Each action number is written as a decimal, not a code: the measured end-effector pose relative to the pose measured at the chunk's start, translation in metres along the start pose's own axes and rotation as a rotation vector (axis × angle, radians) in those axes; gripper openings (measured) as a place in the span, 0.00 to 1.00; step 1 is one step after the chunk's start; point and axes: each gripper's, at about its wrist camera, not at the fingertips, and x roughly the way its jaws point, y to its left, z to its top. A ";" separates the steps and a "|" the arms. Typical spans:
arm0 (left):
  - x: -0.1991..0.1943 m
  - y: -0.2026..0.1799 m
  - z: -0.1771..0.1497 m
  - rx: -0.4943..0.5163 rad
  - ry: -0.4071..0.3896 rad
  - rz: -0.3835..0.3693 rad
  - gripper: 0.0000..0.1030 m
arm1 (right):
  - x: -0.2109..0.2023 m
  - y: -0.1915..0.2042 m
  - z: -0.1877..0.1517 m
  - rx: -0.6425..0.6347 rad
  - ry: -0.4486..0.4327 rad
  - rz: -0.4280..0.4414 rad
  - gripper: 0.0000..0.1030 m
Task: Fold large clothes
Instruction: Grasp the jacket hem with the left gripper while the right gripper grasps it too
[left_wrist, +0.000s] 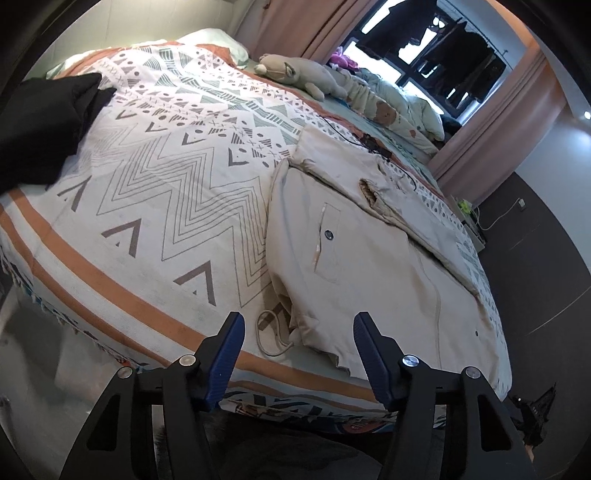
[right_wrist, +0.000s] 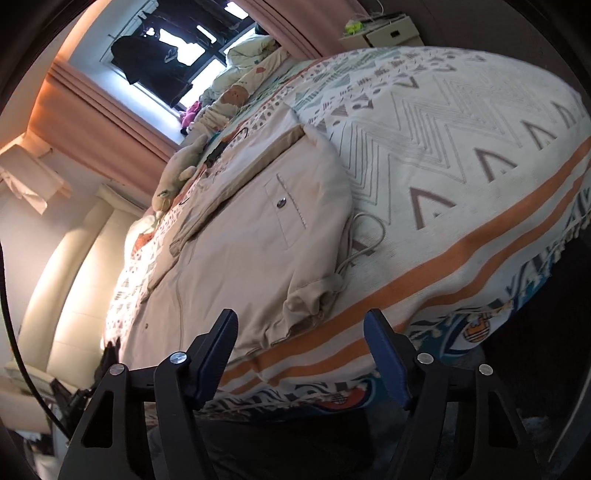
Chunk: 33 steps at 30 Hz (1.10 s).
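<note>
Left tongs (left_wrist: 299, 354) wide apart, empty, hovering at bed (left_wrist: 155, 206) near edge. Beige jacket (left_wrist: 369, 266) lies flat at 1 o'clock from them, sleeve folded across, drawcord (left_wrist: 267, 336) trailing at hem. Right tongs (right_wrist: 301, 350) likewise wide, empty; jacket hem at 12 o'clock. Step judged: reach before next fold. Next: pinch hem corners, lift together.

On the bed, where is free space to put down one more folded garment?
The patterned blanket lies bare between the black clothing and the beige jacket. Crowded: the far side, with plush toy and bedding.
</note>
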 end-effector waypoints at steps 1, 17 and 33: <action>0.003 0.001 0.000 -0.004 0.006 -0.003 0.61 | 0.005 -0.002 0.001 0.012 0.008 0.011 0.67; 0.066 0.022 0.010 -0.143 0.129 -0.067 0.50 | 0.062 -0.030 0.017 0.188 0.067 0.207 0.62; 0.106 0.021 0.029 -0.184 0.164 -0.106 0.46 | 0.084 -0.027 0.040 0.205 0.028 0.242 0.62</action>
